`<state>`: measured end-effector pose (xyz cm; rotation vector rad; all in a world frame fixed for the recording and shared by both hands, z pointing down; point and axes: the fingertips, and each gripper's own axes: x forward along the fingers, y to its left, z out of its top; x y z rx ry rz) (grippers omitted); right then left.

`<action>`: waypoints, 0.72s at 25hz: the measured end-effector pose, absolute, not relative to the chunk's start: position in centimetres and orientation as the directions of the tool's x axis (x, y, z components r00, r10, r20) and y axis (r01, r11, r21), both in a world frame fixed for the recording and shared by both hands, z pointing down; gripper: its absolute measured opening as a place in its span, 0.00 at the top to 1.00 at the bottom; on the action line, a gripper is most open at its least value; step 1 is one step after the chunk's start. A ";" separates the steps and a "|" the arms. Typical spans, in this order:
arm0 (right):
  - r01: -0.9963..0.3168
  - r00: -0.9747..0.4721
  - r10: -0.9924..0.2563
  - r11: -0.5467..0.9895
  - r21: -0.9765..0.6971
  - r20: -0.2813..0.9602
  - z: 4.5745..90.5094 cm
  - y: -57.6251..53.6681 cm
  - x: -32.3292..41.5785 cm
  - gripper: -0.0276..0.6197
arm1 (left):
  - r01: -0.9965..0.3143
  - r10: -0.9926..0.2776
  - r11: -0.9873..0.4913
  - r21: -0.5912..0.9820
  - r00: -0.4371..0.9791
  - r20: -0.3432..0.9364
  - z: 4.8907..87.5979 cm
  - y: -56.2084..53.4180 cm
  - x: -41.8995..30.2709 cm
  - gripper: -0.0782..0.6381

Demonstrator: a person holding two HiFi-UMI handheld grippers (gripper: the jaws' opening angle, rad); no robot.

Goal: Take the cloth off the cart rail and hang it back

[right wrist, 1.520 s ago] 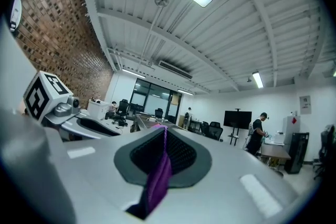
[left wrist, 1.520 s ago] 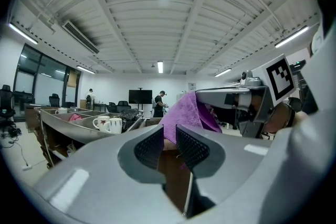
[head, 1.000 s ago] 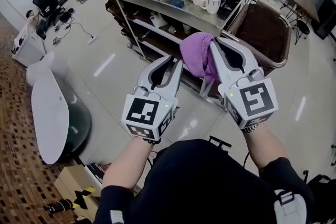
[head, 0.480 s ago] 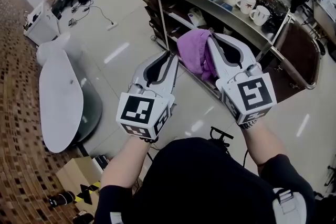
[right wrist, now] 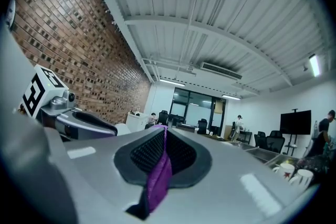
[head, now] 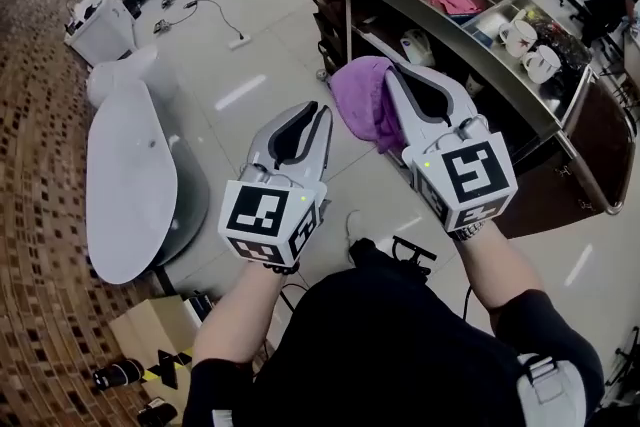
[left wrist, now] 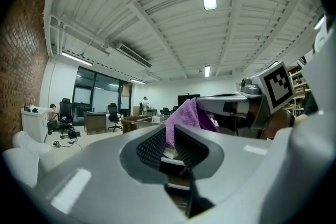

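Jaws of the right gripper [head: 396,75] are clamped on a thin fold of the purple cloth [head: 362,100], bunched in the air on the near side of the cart [head: 450,45]. The left gripper [head: 316,111] jaws, slightly apart, have just been closing on nothing. Held by one narrow pinch, the cloth could slip or be hung back bunched.

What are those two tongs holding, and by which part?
The right tongs pinch the purple cloth by a thin fold. The left tongs, which have just been closing, hold nothing.
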<state>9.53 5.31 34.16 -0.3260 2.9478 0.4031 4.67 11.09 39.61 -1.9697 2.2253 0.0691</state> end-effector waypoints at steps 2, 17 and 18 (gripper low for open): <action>-0.225 -0.967 -0.186 0.943 0.243 -0.174 34.2 4.5 7.7 0.94 | -0.988 -0.980 0.140 -0.072 -0.128 -0.151 40.0 10.4 2.8 0.82; -0.173 -0.971 -0.129 0.961 0.215 -0.202 32.6 -5.8 -7.1 0.94 | -0.990 -0.986 0.137 -0.039 -0.132 -0.097 40.4 -0.8 -11.2 0.82; -0.170 -0.971 -0.126 0.962 0.215 -0.204 32.5 -6.7 -8.0 0.94 | -0.990 -0.986 0.139 -0.040 -0.134 -0.096 40.3 -1.7 -12.0 0.82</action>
